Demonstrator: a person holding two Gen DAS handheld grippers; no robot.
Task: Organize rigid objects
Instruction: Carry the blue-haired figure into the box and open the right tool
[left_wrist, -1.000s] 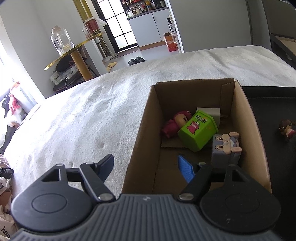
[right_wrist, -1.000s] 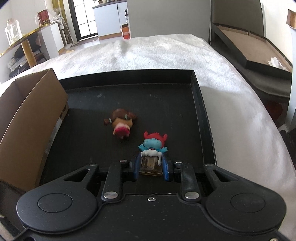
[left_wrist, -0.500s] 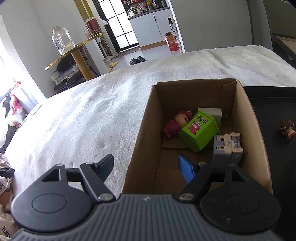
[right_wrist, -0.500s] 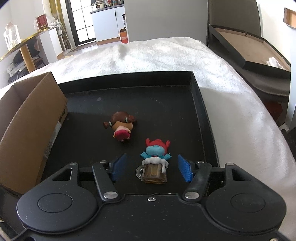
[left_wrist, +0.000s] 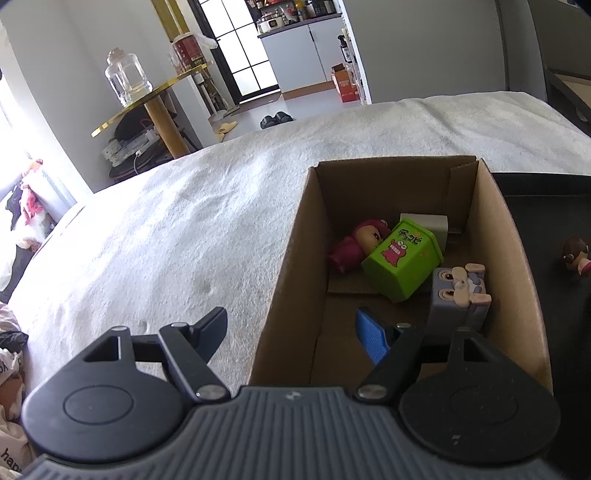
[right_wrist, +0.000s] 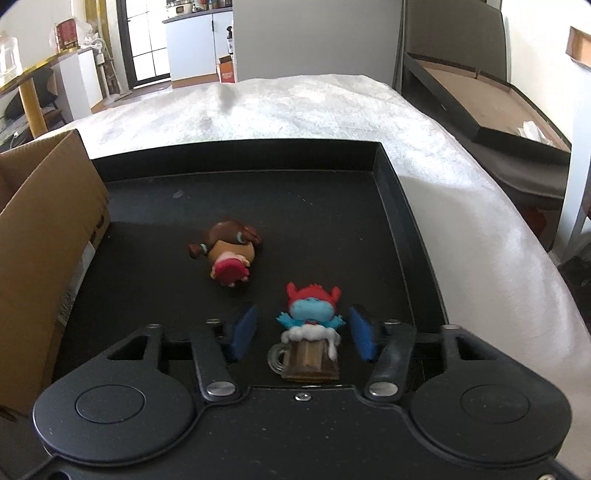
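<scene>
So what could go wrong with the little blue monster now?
The right gripper is open around the blue monster, not touching it. It might tip over if a finger bumps it first. A loose pinch could drop it before the box. The brown doll lies close and might get knocked.

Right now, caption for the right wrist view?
Open right claw straddles a blue figure in a mug on the black tray; brown-haired doll lies beyond.
</scene>
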